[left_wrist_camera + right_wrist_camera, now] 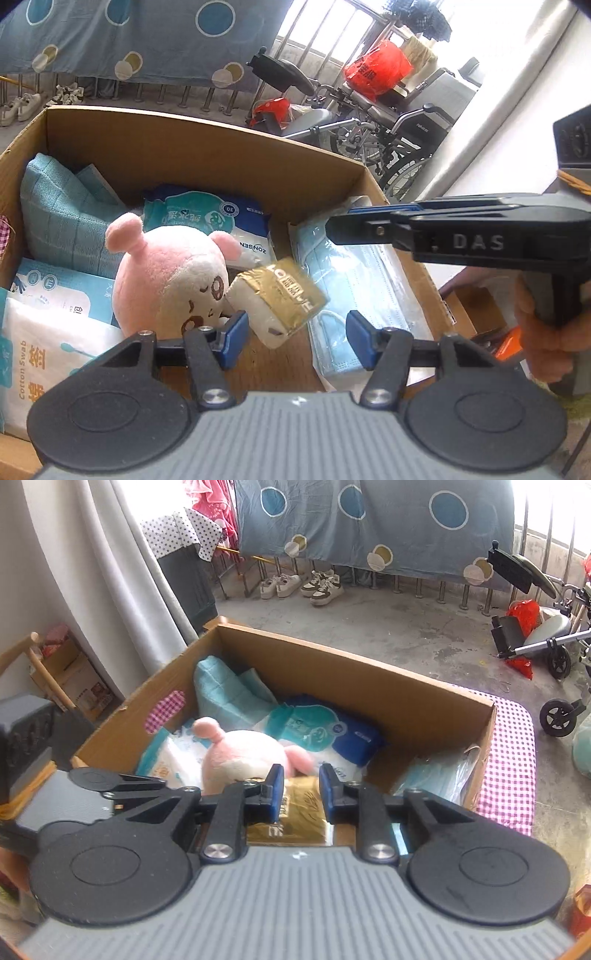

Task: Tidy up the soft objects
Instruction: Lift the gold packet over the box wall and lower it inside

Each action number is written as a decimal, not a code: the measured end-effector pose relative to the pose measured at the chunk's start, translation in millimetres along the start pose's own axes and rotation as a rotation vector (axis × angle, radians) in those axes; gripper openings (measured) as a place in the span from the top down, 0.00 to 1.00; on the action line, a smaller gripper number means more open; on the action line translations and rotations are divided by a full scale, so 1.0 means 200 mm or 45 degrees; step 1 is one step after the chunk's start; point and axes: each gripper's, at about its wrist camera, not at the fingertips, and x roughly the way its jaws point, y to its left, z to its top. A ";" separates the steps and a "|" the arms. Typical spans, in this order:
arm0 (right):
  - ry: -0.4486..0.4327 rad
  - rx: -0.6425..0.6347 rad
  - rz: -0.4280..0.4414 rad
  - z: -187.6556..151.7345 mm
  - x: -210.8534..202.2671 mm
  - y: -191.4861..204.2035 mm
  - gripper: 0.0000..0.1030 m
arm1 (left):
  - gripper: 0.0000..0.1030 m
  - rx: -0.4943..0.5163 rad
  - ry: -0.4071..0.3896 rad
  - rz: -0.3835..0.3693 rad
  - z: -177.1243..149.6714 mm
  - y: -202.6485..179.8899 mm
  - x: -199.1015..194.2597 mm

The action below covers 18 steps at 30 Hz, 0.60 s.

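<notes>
Left gripper gapes beside gold tissue pack over box.

Both fisheye wrist cameras look steeply down from close above the open brown cardboard box. They share its contents, such as the pink plush toy, the left view facing toward a folded wheelchair.

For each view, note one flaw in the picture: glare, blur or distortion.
Left wrist view: the window is blown out white, and the gold tissue pack is motion-blurred. Right wrist view: fisheye bends the cardboard box rim, and daylight washes out the curtain.
</notes>
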 end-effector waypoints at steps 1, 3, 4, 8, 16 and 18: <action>0.027 0.001 -0.040 0.00 0.07 -0.04 0.79 | 0.40 0.002 -0.006 0.014 0.00 0.00 0.02; 0.059 0.015 -0.098 0.00 0.15 -0.10 0.79 | 0.38 -0.001 -0.016 0.005 -0.01 0.01 0.01; 0.069 0.036 -0.114 -0.01 0.19 -0.12 0.79 | 0.38 0.001 -0.021 -0.005 -0.02 0.02 -0.01; 0.089 0.086 -0.095 -0.01 0.20 -0.12 0.79 | 0.33 0.007 -0.086 0.003 -0.06 0.06 -0.15; 0.344 0.009 0.031 -0.04 0.30 0.11 0.56 | 0.21 -0.020 -0.261 0.082 -0.18 0.17 -0.51; 0.471 -0.053 0.036 -0.06 0.39 0.18 0.56 | 0.16 -0.028 -0.297 0.123 -0.22 0.19 -0.59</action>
